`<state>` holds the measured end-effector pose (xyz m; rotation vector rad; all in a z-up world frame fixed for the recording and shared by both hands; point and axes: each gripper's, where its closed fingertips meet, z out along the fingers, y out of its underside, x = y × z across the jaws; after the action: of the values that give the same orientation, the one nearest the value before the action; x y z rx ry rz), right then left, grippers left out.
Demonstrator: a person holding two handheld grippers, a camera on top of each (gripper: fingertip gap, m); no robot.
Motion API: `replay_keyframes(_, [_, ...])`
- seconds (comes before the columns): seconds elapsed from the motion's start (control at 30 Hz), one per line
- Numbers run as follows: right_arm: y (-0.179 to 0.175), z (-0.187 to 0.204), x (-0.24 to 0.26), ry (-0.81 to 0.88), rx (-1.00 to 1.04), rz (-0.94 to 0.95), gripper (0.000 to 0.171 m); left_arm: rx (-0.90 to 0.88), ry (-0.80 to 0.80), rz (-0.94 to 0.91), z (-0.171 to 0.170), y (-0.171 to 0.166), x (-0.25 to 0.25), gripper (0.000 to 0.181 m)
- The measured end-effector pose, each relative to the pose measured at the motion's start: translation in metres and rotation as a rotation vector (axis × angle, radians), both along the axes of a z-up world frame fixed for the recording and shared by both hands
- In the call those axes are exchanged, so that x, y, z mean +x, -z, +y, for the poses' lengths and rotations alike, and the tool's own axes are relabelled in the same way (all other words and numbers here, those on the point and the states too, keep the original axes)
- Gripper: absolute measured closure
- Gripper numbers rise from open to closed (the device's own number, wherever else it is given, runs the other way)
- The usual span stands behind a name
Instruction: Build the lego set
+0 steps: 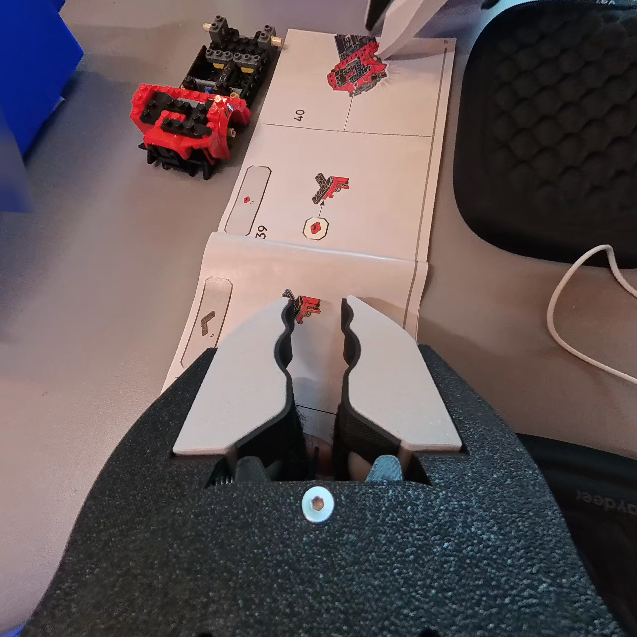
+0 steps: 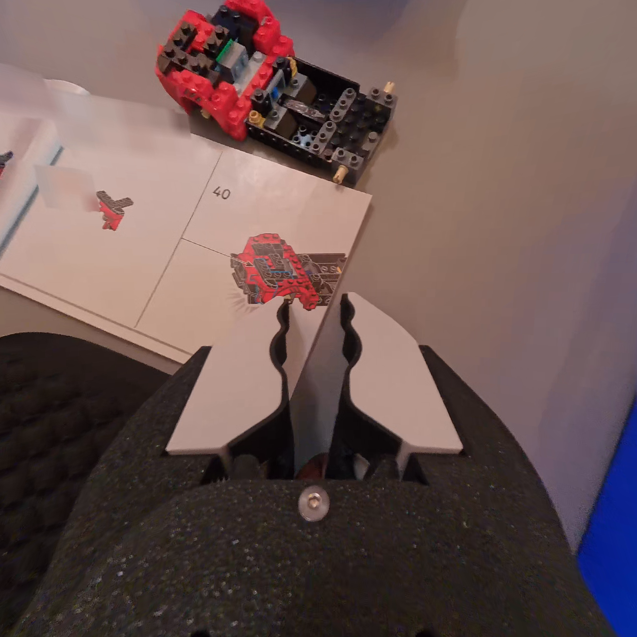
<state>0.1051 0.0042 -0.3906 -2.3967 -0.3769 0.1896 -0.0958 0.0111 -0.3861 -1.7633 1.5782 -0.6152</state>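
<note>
Left gripper point(image 1: 317, 303) hung over the near page of the open instruction booklet point(image 1: 344, 206), jaws parted with a clear gap between them and nothing gripped. Right gripper point(image 2: 313, 300) hung over the far corner of the same booklet point(image 2: 103, 269), jaws likewise spread and empty, with the page edge running up between them; seen from the left wrist view as a pale fingertip point(image 1: 393, 41) touching down by the printed picture of the red model at the far end of the page. Partly built lego car point(image 1: 203, 96) stood on the grey table point(image 1: 86, 275) just beside the booklet's left edge, well ahead of the left gripper: red bodywork with black plates on top at the near end, open black chassis with tan axle pins at the far end. From the right wrist view, same car point(image 2: 275, 86) lay just past the booklet's far edge, red end to the left, black chassis to the right. Black quilted cushion point(image 1: 551, 120) lay to the right of the booklet, with a white cable point(image 1: 568, 310) looping over the table below it. Blue box point(image 1: 31, 69) sat at the far left.
</note>
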Motion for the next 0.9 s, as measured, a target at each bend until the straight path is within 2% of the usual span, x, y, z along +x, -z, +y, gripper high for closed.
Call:
replay_keyframes(0.07, [0.000, -0.001, -0.004, -0.028, -0.012, 0.029, 0.148, -0.002, 0.003, 0.001, 0.000, 0.000, 0.000, 0.157])
replay_keyframes(0.1, [0.000, -0.001, -0.003, -0.041, -0.015, 0.010, 0.142, -0.003, 0.004, 0.001, 0.000, 0.000, 0.000, 0.157])
replay_keyframes(0.13, [0.001, -0.003, -0.006, -0.076, -0.038, 0.000, 0.112, -0.003, 0.004, 0.001, -0.001, 0.000, 0.000, 0.157])
replay_keyframes(0.17, [0.002, -0.006, -0.014, -0.127, -0.062, 0.010, 0.090, -0.004, 0.005, 0.001, -0.001, 0.000, 0.000, 0.157])
replay_keyframes(0.23, [0.003, -0.008, -0.031, -0.219, -0.064, 0.026, 0.079, -0.008, 0.007, 0.001, -0.001, 0.000, 0.000, 0.158])
replay_keyframes(0.37, [0.002, -0.006, -0.031, -0.252, -0.065, -0.095, 0.077, -0.022, 0.007, 0.001, -0.001, 0.001, 0.000, 0.159])
replay_keyframes(0.43, [-0.013, 0.000, -0.028, -0.258, 0.021, -0.153, 0.077, -0.030, 0.008, 0.000, -0.001, 0.001, 0.000, 0.159])
replay_keyframes(0.5, [-0.024, 0.000, -0.044, -0.282, 0.055, -0.063, 0.080, -0.038, 0.011, 0.000, -0.002, 0.001, 0.001, 0.160])
replay_keyframes(0.6, [0.005, -0.008, -0.047, -0.293, -0.090, -0.090, 0.068, -0.057, 0.011, 0.001, -0.002, 0.002, 0.001, 0.161])
replay_keyframes(0.63, [0.002, -0.004, -0.051, -0.257, -0.077, -0.001, 0.066, -0.062, 0.011, -0.001, -0.002, 0.002, 0.001, 0.162])
replay_keyframes(0.7, [0.004, -0.003, -0.049, -0.250, -0.072, -0.053, 0.075, -0.065, 0.014, 0.000, -0.003, 0.002, 0.001, 0.163])
replay_keyframes(0.73, [0.005, -0.004, -0.053, -0.254, -0.085, -0.053, 0.071, -0.066, 0.015, 0.000, -0.003, 0.002, 0.001, 0.164])
replay_keyframes(0.9, [0.004, -0.005, -0.063, -0.274, -0.123, -0.075, 0.074, -0.093, 0.016, -0.003, -0.003, 0.002, 0.001, 0.164])
